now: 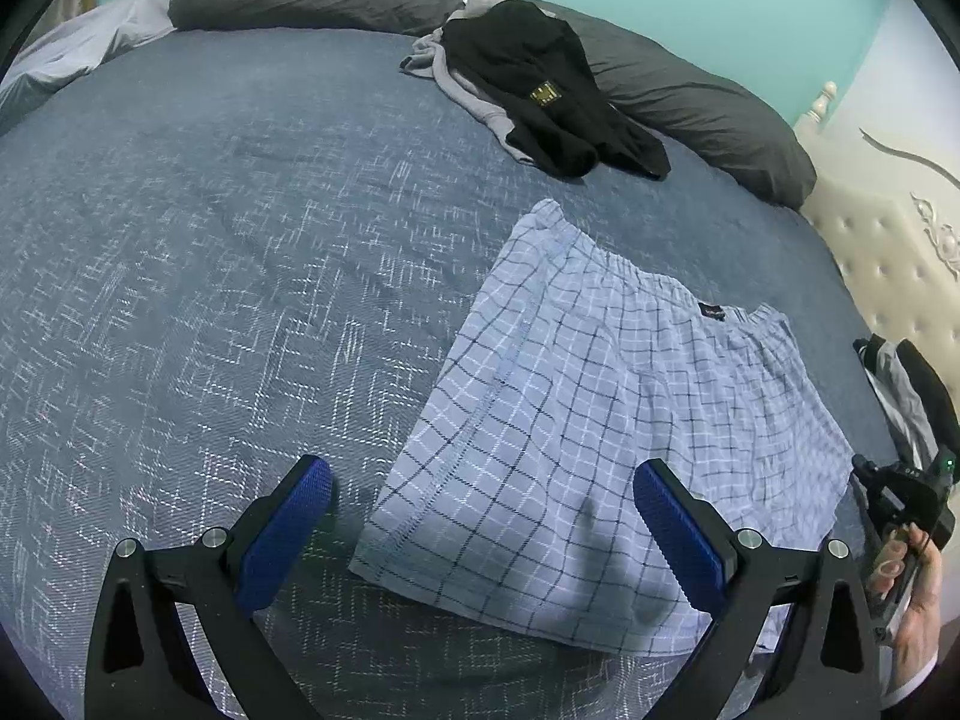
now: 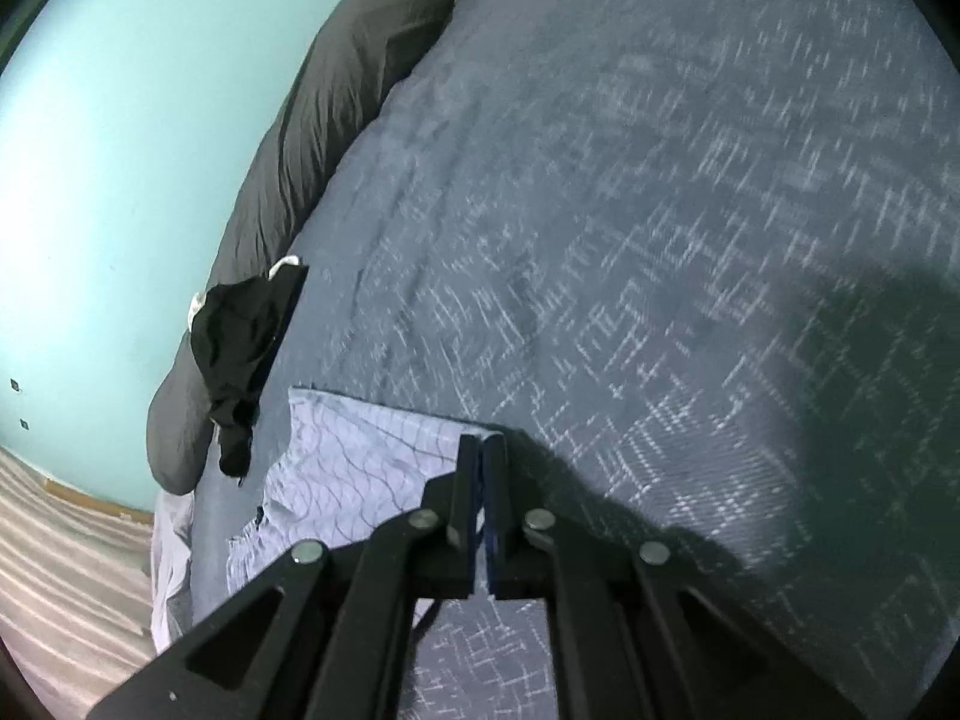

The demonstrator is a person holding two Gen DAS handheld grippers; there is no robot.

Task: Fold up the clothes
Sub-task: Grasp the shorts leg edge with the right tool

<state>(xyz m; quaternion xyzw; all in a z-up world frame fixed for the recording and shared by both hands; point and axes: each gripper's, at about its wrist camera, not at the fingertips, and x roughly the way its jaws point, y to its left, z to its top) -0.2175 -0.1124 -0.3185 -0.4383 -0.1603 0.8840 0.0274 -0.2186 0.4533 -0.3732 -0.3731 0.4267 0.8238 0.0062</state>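
Light blue plaid shorts (image 1: pixel 606 384) lie flat on the blue patterned bedspread (image 1: pixel 210 252), waistband toward the far right. My left gripper (image 1: pixel 483 498) is open just above the near hem, its blue pads straddling the shorts' left leg. My right gripper (image 1: pixel 900 498) shows at the right edge of this view, held by a hand, at the shorts' right corner. In the right wrist view the right gripper (image 2: pixel 483 450) is shut, with a corner of the plaid shorts (image 2: pixel 360 456) meeting its fingertips.
A pile of black and grey clothes (image 1: pixel 540 84) lies near the dark grey pillows (image 1: pixel 708 102). A cream tufted headboard (image 1: pixel 894 258) stands to the right, with a black and white garment (image 1: pixel 906 384) by it. The bedspread's left half is bare.
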